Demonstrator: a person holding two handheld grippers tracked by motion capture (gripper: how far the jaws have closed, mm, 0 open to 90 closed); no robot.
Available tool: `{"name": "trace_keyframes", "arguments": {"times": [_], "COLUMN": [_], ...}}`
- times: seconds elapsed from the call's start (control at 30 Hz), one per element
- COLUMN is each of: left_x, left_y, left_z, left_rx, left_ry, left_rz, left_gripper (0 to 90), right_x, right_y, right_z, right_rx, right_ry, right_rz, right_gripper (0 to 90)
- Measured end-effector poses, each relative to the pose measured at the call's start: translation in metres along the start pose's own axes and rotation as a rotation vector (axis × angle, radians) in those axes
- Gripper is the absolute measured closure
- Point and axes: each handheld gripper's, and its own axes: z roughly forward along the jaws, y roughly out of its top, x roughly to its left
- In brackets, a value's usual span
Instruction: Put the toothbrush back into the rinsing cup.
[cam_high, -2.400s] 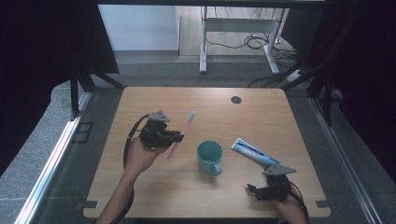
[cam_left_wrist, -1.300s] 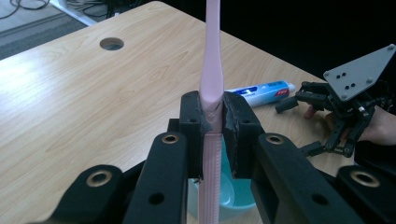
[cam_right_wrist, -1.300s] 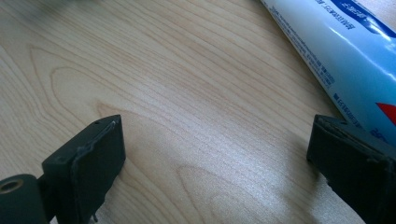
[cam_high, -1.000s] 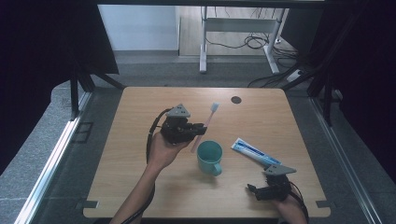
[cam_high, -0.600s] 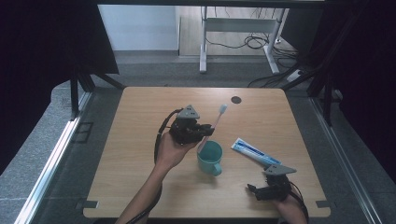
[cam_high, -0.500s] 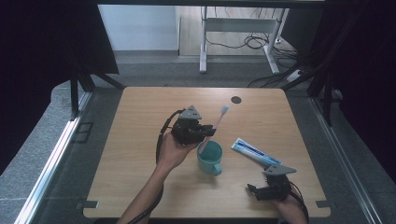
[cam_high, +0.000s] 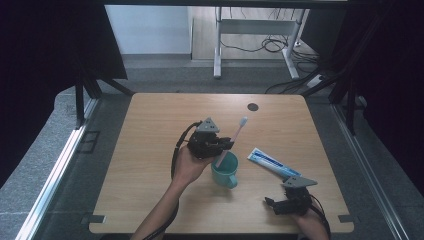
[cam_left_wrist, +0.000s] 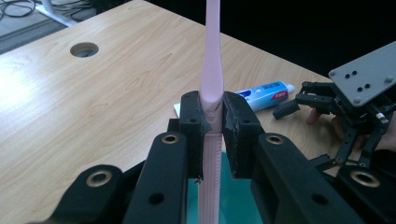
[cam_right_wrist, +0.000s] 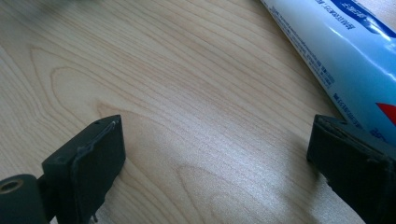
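My left gripper (cam_high: 226, 145) is shut on a pink toothbrush (cam_high: 236, 134), which is tilted with its bristle head up and to the right. The brush's handle end reaches the mouth of a teal cup (cam_high: 226, 172); I cannot tell whether it touches inside. In the left gripper view the pads (cam_left_wrist: 233, 116) clamp the toothbrush (cam_left_wrist: 211, 70) above the cup (cam_left_wrist: 233, 200). My right gripper (cam_high: 271, 204) rests on the table near the front right, open with nothing between its jaws. A white and blue toothpaste tube (cam_right_wrist: 336, 51) lies just beyond its right jaw.
The wooden table (cam_high: 150, 130) has a round cable hole (cam_high: 253, 106) near its far edge. The toothpaste tube (cam_high: 272, 163) lies right of the cup. Beyond the table are a grey floor and a desk frame with cables.
My left gripper has carried the toothbrush to the right and down, from left of the cup to right over it. The right gripper has stayed where it was.
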Motion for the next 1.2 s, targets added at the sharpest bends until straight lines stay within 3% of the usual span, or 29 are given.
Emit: {"name": "trace_keyframes", "arguments": {"times": [0.57, 1.2], "left_x": [-0.003, -0.01], "left_y": [-0.023, -0.04], "left_z": [0.012, 0.027], "left_rx": [0.023, 0.072], "left_ry": [0.015, 0.031], "left_rz": [-0.004, 0.018], "left_gripper": [79.0, 79.1], "right_x": [0.0, 0.0], "right_y": [0.0, 0.0], "right_z": [0.0, 0.0], "right_rx": [-0.001, -0.001], "right_ry": [-0.001, 0.0], "right_rz": [0.002, 0.0], "right_gripper": [3.8, 3.8]}}
